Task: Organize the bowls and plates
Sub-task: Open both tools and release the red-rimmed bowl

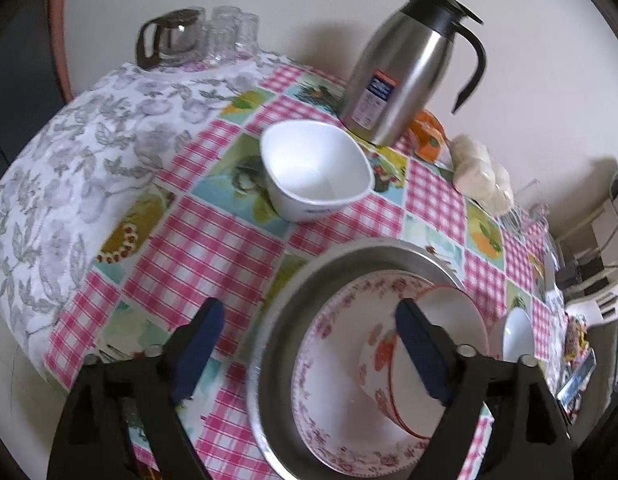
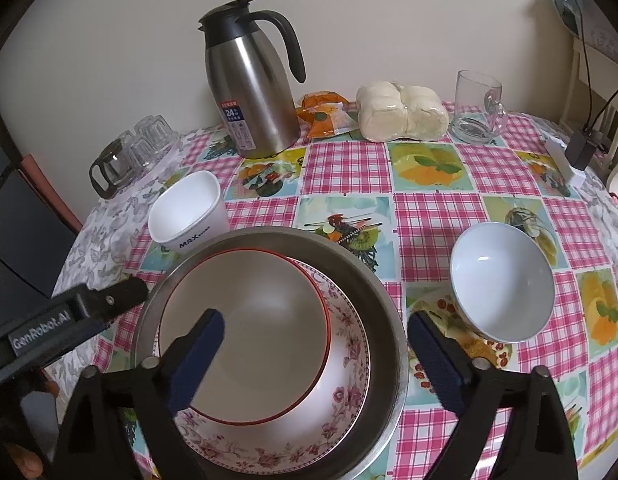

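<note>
A metal basin [image 2: 373, 288] sits on the checked tablecloth with a floral-rimmed bowl [image 2: 341, 400] inside it. A red-rimmed bowl [image 2: 249, 328] lies tilted in the floral one. My right gripper [image 2: 317, 356] is open and straddles the basin's right rim, touching nothing. My left gripper [image 1: 309, 344] is open too and straddles the left rim of the basin [image 1: 349, 252]. One of its fingers [image 2: 121, 298] shows in the right wrist view. A white square bowl [image 1: 315, 168] stands behind the basin. A white round bowl [image 2: 505, 280] stands to its right.
A steel thermos jug [image 2: 253, 92] stands at the back by the wall. Beside it lie an orange packet [image 2: 325, 116], a bag of buns [image 2: 401, 112] and a glass mug [image 2: 477, 108]. A glass coffee pot [image 1: 169, 36] and tumblers [image 1: 233, 32] stand at the far left. A charger [image 2: 581, 152] lies at the right edge.
</note>
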Tool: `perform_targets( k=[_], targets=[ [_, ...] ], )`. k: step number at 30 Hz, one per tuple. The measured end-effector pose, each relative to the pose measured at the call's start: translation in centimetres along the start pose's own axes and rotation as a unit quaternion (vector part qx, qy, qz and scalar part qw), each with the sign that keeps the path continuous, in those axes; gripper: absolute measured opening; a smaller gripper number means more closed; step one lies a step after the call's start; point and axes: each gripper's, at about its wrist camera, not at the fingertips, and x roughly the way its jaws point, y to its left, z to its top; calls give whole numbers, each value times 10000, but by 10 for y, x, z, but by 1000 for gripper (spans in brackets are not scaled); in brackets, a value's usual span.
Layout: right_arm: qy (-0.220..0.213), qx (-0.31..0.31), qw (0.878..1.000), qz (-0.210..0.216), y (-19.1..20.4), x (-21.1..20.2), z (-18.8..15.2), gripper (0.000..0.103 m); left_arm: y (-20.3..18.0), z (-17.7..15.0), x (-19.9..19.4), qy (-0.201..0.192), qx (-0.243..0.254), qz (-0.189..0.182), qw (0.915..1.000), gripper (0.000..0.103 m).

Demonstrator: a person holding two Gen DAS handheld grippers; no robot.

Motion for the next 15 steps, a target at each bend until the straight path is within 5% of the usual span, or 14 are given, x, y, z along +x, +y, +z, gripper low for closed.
perform_targets(
  k=[15],
  targets=[
    [-90,-22,10000,-1,4,1,0,103,30,7,8,-98,-376,489,9980,94]
  ],
)
